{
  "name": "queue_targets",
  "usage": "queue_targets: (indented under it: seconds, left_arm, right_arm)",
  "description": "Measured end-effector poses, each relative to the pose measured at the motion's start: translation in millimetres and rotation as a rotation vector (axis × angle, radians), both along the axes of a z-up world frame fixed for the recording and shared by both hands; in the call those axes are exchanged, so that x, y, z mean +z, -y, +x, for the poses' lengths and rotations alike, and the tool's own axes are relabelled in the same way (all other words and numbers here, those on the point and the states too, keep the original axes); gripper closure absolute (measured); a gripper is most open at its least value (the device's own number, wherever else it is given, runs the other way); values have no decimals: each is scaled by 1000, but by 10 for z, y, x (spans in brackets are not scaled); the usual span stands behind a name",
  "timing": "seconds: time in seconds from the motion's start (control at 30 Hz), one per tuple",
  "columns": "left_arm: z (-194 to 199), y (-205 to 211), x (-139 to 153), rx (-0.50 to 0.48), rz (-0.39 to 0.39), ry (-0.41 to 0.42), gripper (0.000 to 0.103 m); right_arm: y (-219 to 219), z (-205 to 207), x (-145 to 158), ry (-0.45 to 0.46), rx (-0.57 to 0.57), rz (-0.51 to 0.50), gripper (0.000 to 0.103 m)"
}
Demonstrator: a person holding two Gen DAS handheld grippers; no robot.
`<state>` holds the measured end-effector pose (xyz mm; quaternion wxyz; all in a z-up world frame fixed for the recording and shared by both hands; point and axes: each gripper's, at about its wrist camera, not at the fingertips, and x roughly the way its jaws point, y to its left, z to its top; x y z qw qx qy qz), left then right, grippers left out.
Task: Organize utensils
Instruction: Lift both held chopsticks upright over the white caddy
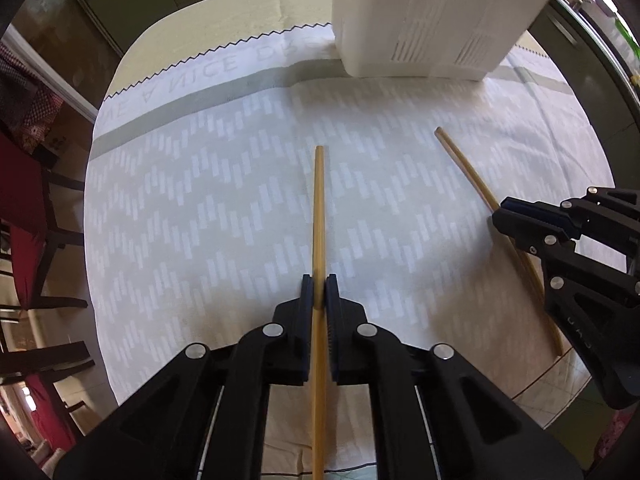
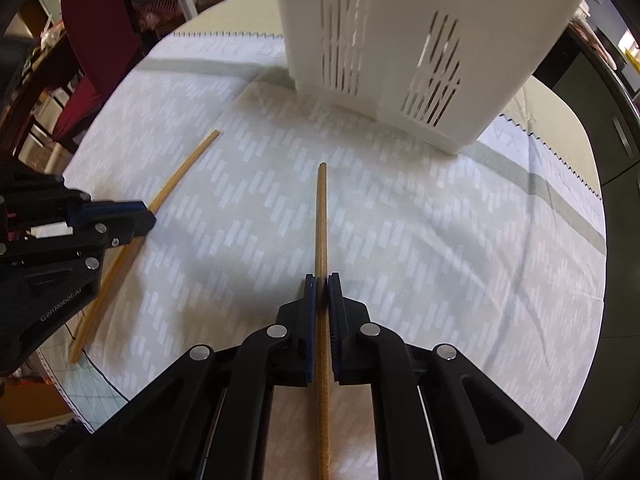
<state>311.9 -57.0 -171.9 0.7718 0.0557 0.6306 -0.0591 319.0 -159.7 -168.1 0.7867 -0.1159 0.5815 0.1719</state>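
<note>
My left gripper (image 1: 319, 292) is shut on a light wooden chopstick (image 1: 319, 208) that points ahead over the cloth toward a white slotted utensil holder (image 1: 432, 16). My right gripper (image 2: 322, 292) is shut on a darker wooden chopstick (image 2: 321, 220) that also points toward the holder (image 2: 420, 40). In the left wrist view the right gripper (image 1: 504, 220) shows at the right, holding its chopstick (image 1: 460, 160). In the right wrist view the left gripper (image 2: 148, 216) shows at the left, holding its chopstick (image 2: 184, 168). Both chopsticks are held above the cloth.
A pale patterned tablecloth (image 1: 200, 200) covers a round table. Chairs with red cushions (image 1: 20, 208) stand to the left of the table. Dark cabinets (image 2: 608, 128) stand behind the table at the right.
</note>
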Motion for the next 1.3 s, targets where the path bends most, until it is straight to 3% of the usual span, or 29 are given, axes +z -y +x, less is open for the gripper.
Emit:
queue_targets:
  seconds: [0.37,0.67,0.83,1.3]
  left_arm:
    - [-141,-260,712,61,-101,193,97]
    - [-434,-452,1155,70,-161,330,97]
    - [-647,-392,1351,46,-156,408,97]
    - [-915,-250,1427,-4,-131,433,97]
  right_arm:
    - [328,-302,760,239,-66,192,96]
    - [714,-873,1085,404,-125,276,96]
    - [848,-1092,1161,447,-137,290,96]
    - [880,-1401,1227,492,-117,278,96]
